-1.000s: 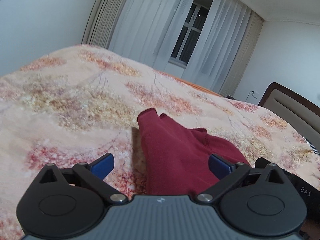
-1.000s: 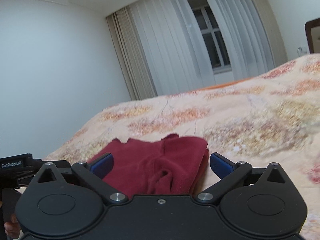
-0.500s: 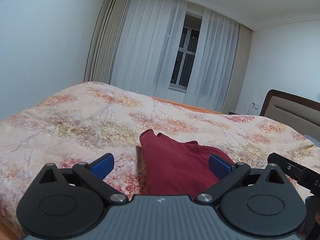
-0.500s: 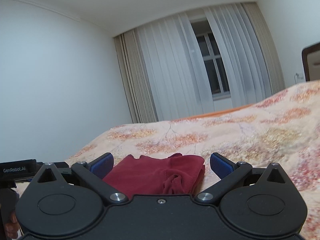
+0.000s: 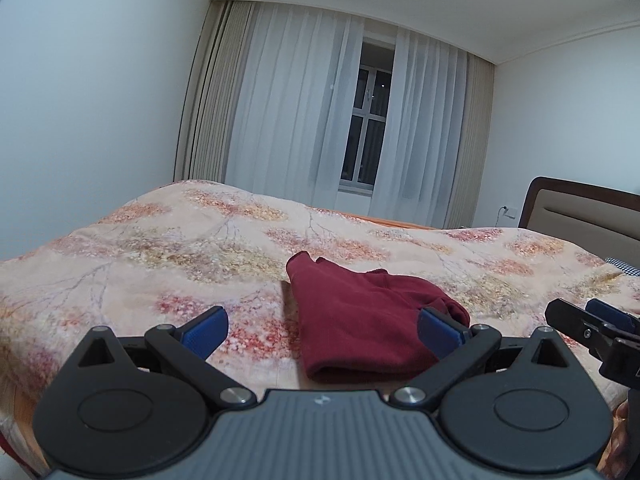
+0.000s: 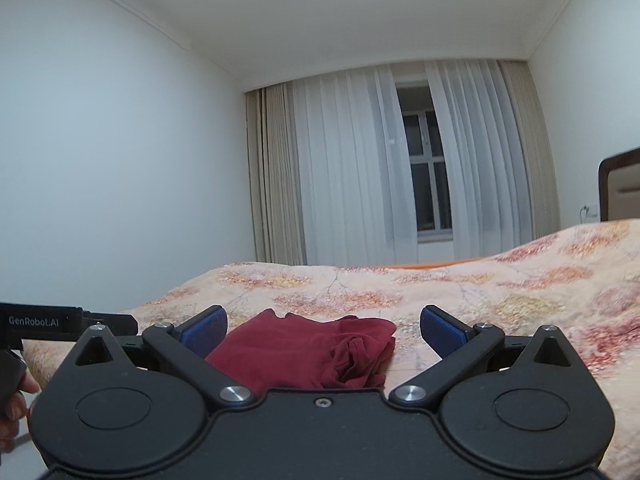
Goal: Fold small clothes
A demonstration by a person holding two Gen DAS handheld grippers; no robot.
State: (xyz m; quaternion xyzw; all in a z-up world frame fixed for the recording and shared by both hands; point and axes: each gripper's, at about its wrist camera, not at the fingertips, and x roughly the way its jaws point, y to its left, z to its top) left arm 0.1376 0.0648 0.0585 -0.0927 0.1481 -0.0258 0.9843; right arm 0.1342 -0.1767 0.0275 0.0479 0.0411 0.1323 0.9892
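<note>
Garment: dark red piece of clothing (image 5: 360,320) lay folded on the bedspread (image 5: 168,252), near the edge closest to the cameras; its near edge was a smooth fold, and its right end was bunched into loose wrinkles (image 6: 360,356).
Left gripper: left gripper (image 5: 322,326) hung just short of the garment with its jaws spread wide; the blue pads (image 5: 204,326) stood apart, one over bare bedspread to the left, the other over the garment's right part. Nothing was pinched between them.
Right gripper: right gripper (image 6: 323,330) was likewise spread wide, its blue pads (image 6: 442,330) on either side of the garment as seen from its own camera, holding nothing. From the left wrist view it showed as a black arm with a blue tip at the right edge (image 5: 592,326), beside the garment and apart from it.
Bed: floral peach and orange bedspread covered the whole surface; a brown padded headboard (image 5: 580,208) stood at the right.
Room: white sheer curtains (image 6: 360,168) hung before a dark window (image 6: 430,188), with plain white walls on either side.
</note>
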